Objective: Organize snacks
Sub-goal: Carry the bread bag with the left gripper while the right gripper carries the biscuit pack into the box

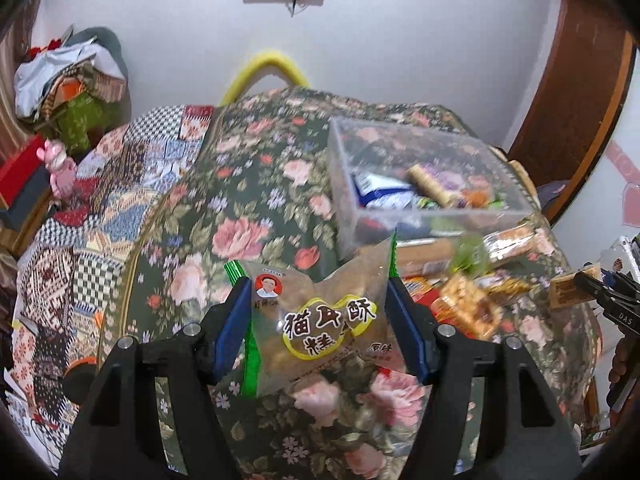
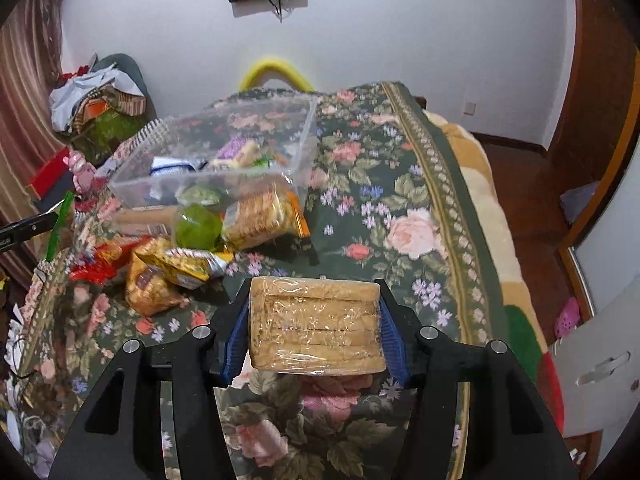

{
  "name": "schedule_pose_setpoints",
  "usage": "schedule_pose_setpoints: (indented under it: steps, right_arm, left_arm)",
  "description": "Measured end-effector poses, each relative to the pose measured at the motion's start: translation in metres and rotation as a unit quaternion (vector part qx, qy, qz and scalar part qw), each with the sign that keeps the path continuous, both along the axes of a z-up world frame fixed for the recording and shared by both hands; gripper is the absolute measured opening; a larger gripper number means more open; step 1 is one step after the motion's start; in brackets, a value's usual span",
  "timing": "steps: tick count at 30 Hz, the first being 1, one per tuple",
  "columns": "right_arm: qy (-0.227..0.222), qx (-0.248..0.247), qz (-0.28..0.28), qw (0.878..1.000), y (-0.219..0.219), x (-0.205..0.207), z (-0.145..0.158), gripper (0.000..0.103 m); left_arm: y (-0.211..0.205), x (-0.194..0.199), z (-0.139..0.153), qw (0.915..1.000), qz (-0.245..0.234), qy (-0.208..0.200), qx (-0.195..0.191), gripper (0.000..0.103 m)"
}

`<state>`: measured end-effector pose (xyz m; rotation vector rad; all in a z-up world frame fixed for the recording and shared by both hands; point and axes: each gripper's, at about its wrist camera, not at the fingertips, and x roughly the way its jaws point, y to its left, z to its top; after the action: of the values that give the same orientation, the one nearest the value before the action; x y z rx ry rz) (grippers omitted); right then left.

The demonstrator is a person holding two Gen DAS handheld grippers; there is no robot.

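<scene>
1. My left gripper (image 1: 320, 328) is clamped on a clear crinkly snack bag with green edges (image 1: 316, 320), gripped by its sides so it hangs free.
2. My right gripper (image 2: 314, 328) squeezes a film-wrapped stack of tan biscuits (image 2: 316, 324) across its short width.
3. The clear plastic bin (image 1: 420, 176) sits ahead of both, open-topped for dropping; loose packets (image 2: 180, 264) lie just before it on the floral-covered bed (image 2: 400, 200).

Bin (image 2: 224, 148) on bed (image 2: 400, 184); loose snacks (image 2: 188, 256) before it (touching).

Clear green-edged pastry bag (image 1: 316, 320) held above floral cover; wrapped biscuit stack (image 2: 316, 324) likewise; clear box (image 2: 224, 152) of snacks beyond, far side.
</scene>
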<state>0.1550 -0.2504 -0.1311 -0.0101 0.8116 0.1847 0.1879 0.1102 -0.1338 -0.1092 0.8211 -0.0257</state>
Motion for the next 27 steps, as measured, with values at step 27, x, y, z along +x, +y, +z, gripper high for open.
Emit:
schedule_pose_setpoints:
  steps: [27]
  right_arm:
    - [-0.092,0.007,0.041,0.995,0.042,0.060,0.056,0.052]
  left_arm:
    - [-0.070,0.073,0.053,0.9959,-0.070,-0.057,0.004,0.066]
